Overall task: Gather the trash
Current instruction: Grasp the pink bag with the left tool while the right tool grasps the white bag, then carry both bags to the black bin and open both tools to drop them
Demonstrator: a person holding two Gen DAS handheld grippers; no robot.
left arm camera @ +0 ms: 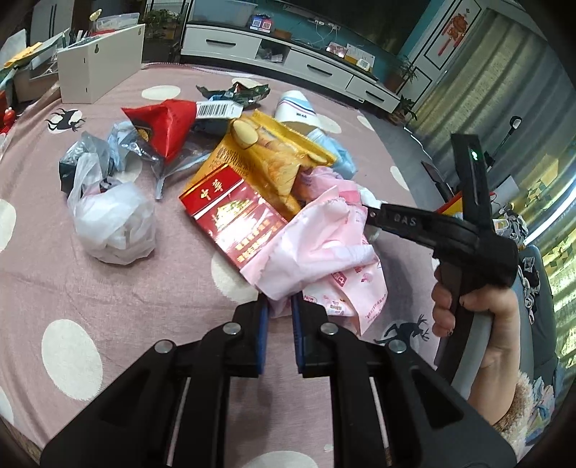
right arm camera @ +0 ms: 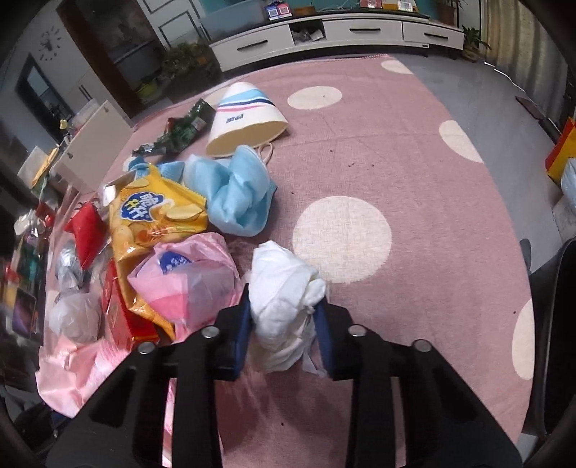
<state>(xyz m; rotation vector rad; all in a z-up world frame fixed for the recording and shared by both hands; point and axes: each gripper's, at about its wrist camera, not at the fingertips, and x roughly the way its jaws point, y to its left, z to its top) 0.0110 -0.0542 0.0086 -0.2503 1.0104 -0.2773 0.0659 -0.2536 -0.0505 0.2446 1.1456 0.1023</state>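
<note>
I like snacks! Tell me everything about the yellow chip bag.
The yellow chip bag is shiny crinkled foil printed with chip pictures and a blue logo. It lies flat and crumpled in the trash pile on the pink dotted cloth, partly over the red box, touching the pink plastic bag. Neither gripper holds it.

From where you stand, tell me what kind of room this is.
Most likely a home living room. A long white TV cabinet with drawers runs along the far wall, potted plants stand beside it, and the trash lies on a table under a pink polka-dot cloth.
</note>
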